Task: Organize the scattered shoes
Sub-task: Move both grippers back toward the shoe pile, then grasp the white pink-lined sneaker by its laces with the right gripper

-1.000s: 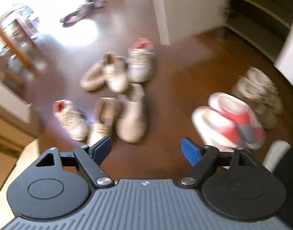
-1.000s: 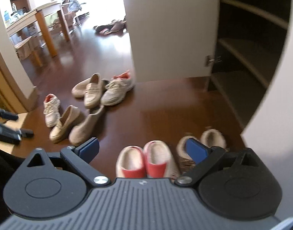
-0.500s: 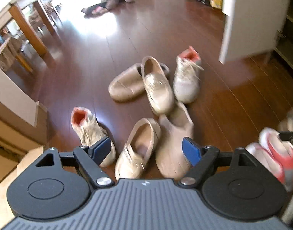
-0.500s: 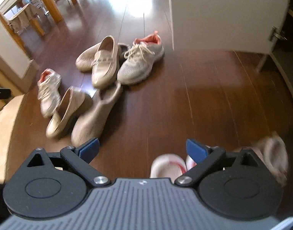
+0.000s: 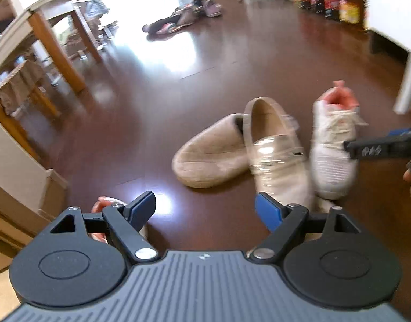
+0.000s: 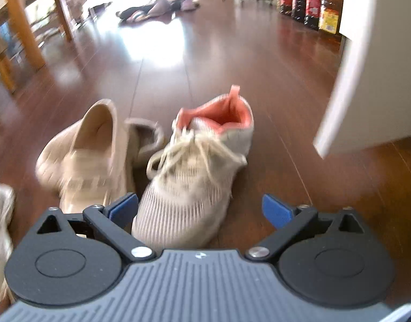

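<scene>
Both sets of jaws are spread wide with nothing held between them. The right gripper is hung just over the toe of a white sneaker with a pink lining, which lies on the dark wood floor. A tan loafer is touching it on the left. The left gripper is seen near a tan slipper. Bottles are lined up far behind.

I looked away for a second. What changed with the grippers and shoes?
Both grippers swung down toward the shoe pile: the right gripper now straddles the white mesh sneaker with coral lining; the left gripper hovers over bare floor. Nothing was grasped; jaws stayed open, shoes unmoved.
</scene>
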Action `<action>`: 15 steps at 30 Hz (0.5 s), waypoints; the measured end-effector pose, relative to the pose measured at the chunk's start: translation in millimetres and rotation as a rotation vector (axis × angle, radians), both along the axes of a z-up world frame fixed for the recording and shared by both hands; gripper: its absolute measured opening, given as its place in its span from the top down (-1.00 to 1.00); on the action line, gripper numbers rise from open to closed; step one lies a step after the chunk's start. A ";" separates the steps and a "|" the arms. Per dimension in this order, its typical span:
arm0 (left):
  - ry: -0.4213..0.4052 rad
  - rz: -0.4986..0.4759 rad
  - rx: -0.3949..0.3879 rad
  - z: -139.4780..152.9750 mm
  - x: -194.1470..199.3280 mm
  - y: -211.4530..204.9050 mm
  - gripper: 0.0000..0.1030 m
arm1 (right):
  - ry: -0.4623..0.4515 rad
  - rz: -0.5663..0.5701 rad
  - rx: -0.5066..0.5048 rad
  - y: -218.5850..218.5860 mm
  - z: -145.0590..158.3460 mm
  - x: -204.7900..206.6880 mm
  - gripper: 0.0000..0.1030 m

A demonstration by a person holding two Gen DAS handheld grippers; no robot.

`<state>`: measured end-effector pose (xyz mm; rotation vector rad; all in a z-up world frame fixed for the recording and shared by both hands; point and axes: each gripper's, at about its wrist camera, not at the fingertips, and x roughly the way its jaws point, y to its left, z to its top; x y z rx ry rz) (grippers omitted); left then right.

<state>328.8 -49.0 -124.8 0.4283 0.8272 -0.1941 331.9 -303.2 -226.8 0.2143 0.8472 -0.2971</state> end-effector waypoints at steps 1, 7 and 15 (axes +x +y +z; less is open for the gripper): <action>0.006 0.018 -0.007 -1.1 4.3 4.4 -0.62 | -0.005 -0.014 -0.020 0.5 -5.0 11.2 -0.92; 0.070 0.071 -0.033 -11.1 11.9 20.2 -0.62 | 0.043 -0.088 -0.063 0.1 -42.2 64.5 -0.91; 0.088 0.044 -0.017 -11.4 -1.3 8.9 -0.62 | -0.009 0.284 -0.087 -13.6 -36.3 25.7 0.02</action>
